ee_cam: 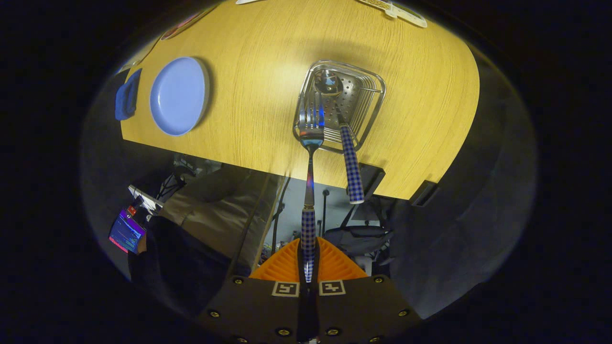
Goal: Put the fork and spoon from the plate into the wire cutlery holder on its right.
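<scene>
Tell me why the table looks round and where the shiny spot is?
Gripper view: the fisheye lens bends the table edges into curves; a bright glare patch lies left of the wire holder; the spoon bowl and fork glint; the claw is shut on the fork handle.

Colours and patterns, gripper view. The table [267,86] is yellow-tan wood grain. The plate [178,95], at ten o'clock from the cutlery holder, is plain pale blue; the folded cloth [127,100] at its nine o'clock is dark blue. The wire cutlery holder [375,102] is bright silver with a perforated base. The fork [310,157], clamped between the gripper [309,267] fingers, and the spoon [350,165] each pair silver metal with a blue-and-white checked handle.
</scene>
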Action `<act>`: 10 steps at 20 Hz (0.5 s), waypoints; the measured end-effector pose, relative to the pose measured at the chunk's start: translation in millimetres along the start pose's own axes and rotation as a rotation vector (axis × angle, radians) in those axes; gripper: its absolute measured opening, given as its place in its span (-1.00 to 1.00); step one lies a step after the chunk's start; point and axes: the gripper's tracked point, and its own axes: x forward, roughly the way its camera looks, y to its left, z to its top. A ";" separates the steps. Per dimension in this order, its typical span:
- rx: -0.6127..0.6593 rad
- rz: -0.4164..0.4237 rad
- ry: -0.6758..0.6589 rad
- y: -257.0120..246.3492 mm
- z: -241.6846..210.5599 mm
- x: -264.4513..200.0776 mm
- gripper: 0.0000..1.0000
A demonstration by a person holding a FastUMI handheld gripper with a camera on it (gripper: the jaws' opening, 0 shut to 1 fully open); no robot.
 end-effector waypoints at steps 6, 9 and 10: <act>0.007 -0.070 0.122 -16.7 23.0 1.2 -0.99; 0.007 -0.086 0.168 -17.5 35.3 7.7 -0.99; 0.007 -0.087 0.174 -17.1 40.5 8.8 -0.99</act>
